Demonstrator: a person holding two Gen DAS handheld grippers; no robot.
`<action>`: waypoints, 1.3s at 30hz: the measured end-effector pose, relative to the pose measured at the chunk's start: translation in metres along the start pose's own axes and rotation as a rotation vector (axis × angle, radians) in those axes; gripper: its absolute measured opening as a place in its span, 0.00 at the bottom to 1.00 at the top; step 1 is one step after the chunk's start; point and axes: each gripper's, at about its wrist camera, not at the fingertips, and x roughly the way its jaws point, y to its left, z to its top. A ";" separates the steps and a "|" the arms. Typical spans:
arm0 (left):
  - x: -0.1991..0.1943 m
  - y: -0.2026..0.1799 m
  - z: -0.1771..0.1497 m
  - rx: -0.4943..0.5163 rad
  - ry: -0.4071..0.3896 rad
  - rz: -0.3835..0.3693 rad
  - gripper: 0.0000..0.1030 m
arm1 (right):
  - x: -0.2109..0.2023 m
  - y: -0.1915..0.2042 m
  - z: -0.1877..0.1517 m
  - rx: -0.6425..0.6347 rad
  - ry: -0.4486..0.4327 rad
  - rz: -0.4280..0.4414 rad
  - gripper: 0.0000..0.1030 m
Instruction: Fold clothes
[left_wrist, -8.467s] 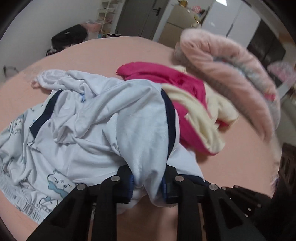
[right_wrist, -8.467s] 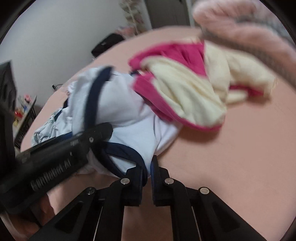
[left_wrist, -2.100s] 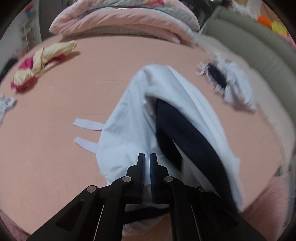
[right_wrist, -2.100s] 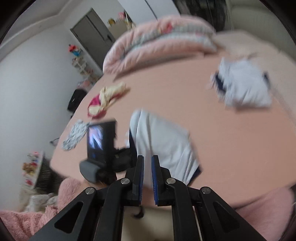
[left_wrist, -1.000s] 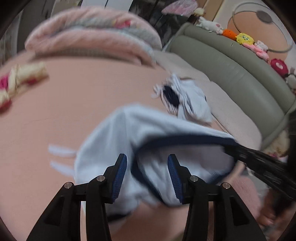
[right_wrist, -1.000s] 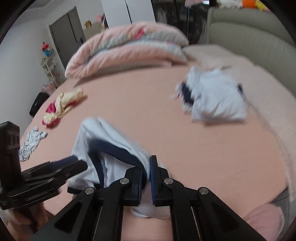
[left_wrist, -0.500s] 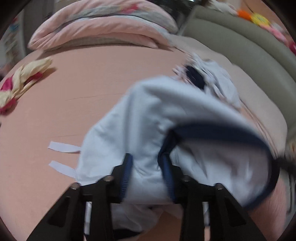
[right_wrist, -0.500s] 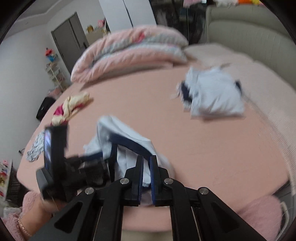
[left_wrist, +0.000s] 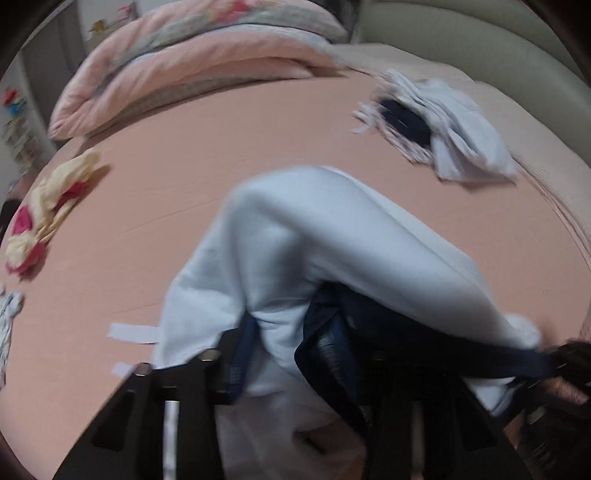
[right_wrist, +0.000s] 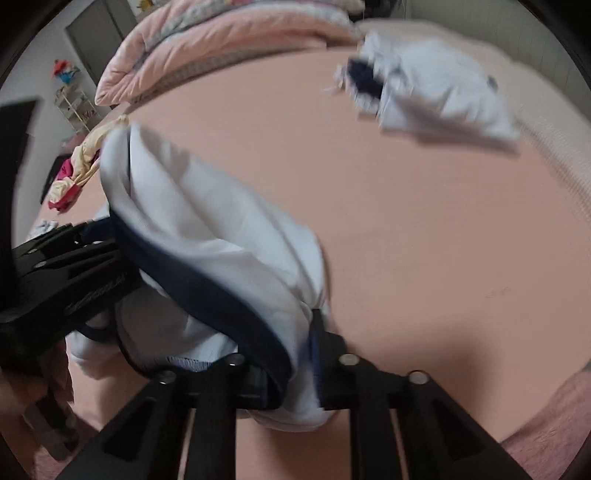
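A white garment with a navy band (left_wrist: 332, 236) is bunched up over the pink bed sheet (left_wrist: 177, 177). My left gripper (left_wrist: 286, 332) is shut on a fold of the white cloth beside the navy band. The right gripper (left_wrist: 561, 362) shows at the right edge of the left wrist view, holding the far end of that band. In the right wrist view the garment (right_wrist: 207, 221) drapes over my right gripper (right_wrist: 291, 354), which is shut on the band and the white cloth. The left gripper (right_wrist: 74, 266) grips the garment's other side there. The band is stretched between the two.
A folded white and navy garment (left_wrist: 454, 125) lies at the far right of the bed. A yellow and pink garment (left_wrist: 44, 206) lies at the left, a printed one (left_wrist: 7, 314) at the edge. A rolled pink duvet (left_wrist: 192, 59) is at the back. White tape strips (left_wrist: 131, 332) mark the sheet.
The left gripper opened about a second ago and has closed on the white cloth. The garment's navy band is now pulled out between both grippers, which sit closer to the bed.
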 end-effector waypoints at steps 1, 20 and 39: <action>-0.002 0.001 0.001 0.007 -0.005 0.019 0.15 | -0.011 -0.002 0.002 -0.022 -0.042 -0.059 0.07; -0.128 0.118 -0.064 -0.485 -0.038 -0.304 0.03 | -0.144 0.050 0.007 -0.080 -0.155 0.429 0.04; -0.063 0.150 0.004 -0.471 0.008 -0.290 0.03 | -0.107 0.079 0.031 -0.223 -0.103 0.335 0.03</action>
